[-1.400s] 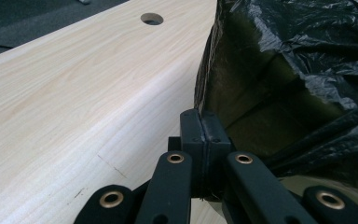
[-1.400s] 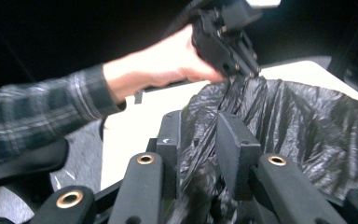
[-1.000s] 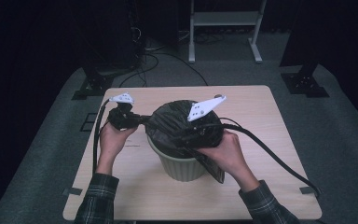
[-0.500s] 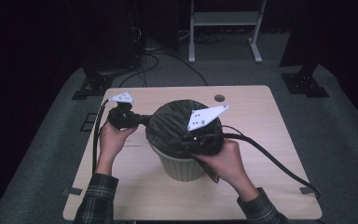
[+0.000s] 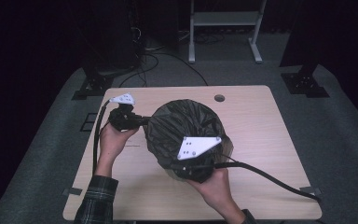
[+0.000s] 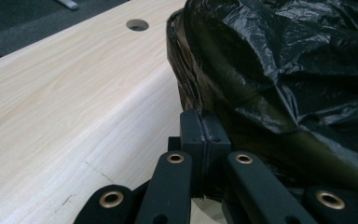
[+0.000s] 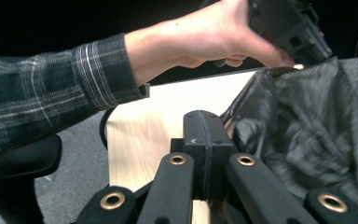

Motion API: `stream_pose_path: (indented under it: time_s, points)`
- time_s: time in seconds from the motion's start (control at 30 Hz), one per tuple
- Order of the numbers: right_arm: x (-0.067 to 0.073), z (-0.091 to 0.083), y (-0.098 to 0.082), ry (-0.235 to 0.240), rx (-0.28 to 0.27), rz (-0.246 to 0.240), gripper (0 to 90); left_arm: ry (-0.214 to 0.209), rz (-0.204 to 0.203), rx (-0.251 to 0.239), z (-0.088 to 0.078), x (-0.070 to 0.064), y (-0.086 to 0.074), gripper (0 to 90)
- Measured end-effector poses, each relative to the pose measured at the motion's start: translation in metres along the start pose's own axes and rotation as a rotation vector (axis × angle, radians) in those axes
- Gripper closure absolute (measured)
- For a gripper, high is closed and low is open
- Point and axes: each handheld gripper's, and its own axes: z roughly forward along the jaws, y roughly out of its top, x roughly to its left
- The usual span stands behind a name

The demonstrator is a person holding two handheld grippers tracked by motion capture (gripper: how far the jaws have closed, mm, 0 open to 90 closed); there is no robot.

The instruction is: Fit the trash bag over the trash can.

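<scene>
Gripping the left gripper (image 5: 145, 122) in the left hand (image 5: 114, 140) and holding it level against the left rim of the black bag (image 5: 186, 123), near the middle of the pale wooden table (image 5: 261, 140). Pressing both jaws of that gripper flat together, as seen in the left gripper view (image 6: 204, 135), with the tips lying right at the bag's crinkled edge (image 6: 279, 70); being unable to tell whether any film is pinched between the pads. Showing an olive tint through the glossy plastic just behind the tips, and the round hole (image 6: 137, 24) in the tabletop farther off. Holding the right gripper (image 5: 170, 163) in the right hand (image 5: 214, 186) at the near side of the bag, low against its bulging folds, with the grey plate on top and the thick cable (image 5: 270, 177) trailing off to the right across the table. Clamping those jaws fully together too, in the right gripper view (image 7: 204, 135), just beside the blurred black film (image 7: 317, 121) on their right, without visibly catching it. Looking past the closed tips toward the left hand (image 7: 205, 37) and its plaid sleeve (image 7: 51, 88), and toward the far gripper resting at the opposite rim of the bag.
</scene>
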Motion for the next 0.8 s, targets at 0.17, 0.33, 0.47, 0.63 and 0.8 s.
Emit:
stream_pose_path:
  time_s: [0.17, 0.33, 0.47, 0.63, 0.8]
  points:
    - [0.007, 0.014, -0.020, 0.005, 0.000, 0.013, 90.0, -0.007, -0.004, 0.010, 0.005, 0.001, -0.003, 89.8]
    - [0.010, 0.025, -0.039, 0.008, -0.020, 0.019, 90.0, -0.018, -0.014, 0.016, 0.012, 0.002, -0.009, 89.8]
    - [0.012, 0.031, -0.051, 0.005, -0.039, 0.001, 90.0, -0.026, -0.025, 0.021, 0.017, 0.003, -0.015, 89.8]
    - [0.010, 0.040, -0.071, 0.011, -0.041, 0.015, 90.0, -0.032, -0.043, 0.035, 0.024, 0.007, -0.026, 89.8]
    - [0.003, 0.046, -0.093, 0.016, -0.048, 0.045, 90.0, -0.034, -0.067, 0.050, 0.032, 0.011, -0.036, 89.8]
